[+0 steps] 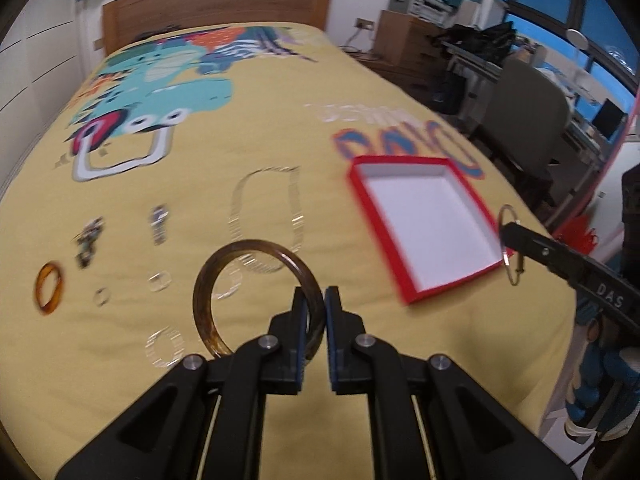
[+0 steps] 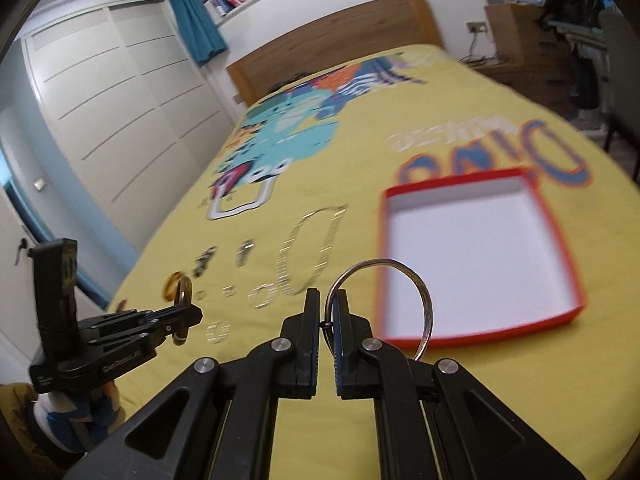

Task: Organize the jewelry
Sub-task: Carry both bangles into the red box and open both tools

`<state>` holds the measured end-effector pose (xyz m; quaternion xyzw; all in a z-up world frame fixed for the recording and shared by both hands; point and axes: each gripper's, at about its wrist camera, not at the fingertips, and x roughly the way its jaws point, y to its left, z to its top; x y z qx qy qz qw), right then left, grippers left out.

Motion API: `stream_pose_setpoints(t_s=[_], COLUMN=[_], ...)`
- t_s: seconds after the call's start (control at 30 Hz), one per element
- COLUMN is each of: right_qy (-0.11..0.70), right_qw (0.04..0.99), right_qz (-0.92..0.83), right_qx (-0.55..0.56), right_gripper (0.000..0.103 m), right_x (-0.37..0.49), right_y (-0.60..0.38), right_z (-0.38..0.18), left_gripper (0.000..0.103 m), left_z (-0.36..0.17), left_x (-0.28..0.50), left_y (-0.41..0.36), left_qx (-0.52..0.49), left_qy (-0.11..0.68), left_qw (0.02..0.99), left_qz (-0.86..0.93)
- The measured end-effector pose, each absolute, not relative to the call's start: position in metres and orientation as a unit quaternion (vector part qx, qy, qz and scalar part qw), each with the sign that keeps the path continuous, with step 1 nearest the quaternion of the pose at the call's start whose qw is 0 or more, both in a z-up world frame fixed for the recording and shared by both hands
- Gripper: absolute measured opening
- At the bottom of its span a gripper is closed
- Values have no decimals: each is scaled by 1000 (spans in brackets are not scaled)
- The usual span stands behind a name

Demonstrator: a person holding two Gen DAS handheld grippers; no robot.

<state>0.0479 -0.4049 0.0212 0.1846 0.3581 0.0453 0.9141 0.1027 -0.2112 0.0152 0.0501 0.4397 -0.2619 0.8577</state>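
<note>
On the yellow bedspread (image 1: 280, 120) lies the red box (image 1: 404, 296), white-lined and with nothing in it, open side up. Left gripper (image 1: 316, 300): jaws nearly closed, pinching the rim of a dark brown bangle (image 1: 200, 300) clear of the bed; the ring stands roughly edge-up, its loop reaching forward and left of the jaws. Right gripper (image 2: 328, 304): jaws likewise nearly closed on a thin silver bangle (image 2: 424, 296), loop arching forward and right. Box lies ahead and to the right of both tools. In the left view the right gripper sits just beside the box's near right corner, so the right hand is judged nearer; the left must cross rightward over the bed. Loose pieces on the bedspread to the left: amber ring (image 1: 48, 294), clear bead strand (image 1: 296, 208), small dark items, blurred. Likely next: carry over the rim, release inside.
</note>
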Motion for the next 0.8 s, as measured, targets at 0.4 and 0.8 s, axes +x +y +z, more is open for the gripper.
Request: stream_pose_setpoints(t_s=[0.4, 0.8], right_qy=[418, 494], right_qw=[893, 860], right_qz=[8, -8], right_qx=[169, 128], right_gripper=[6, 6], right_x=[90, 110], right_y=[-505, -506], right_z=[-34, -93], left_gripper=[8, 10], left_z=[-22, -93], left_x=[158, 148], left_y=[-373, -398], left_qx=[78, 136], left_qy=[462, 504], left_qw=[817, 777], left_qz=[-337, -352])
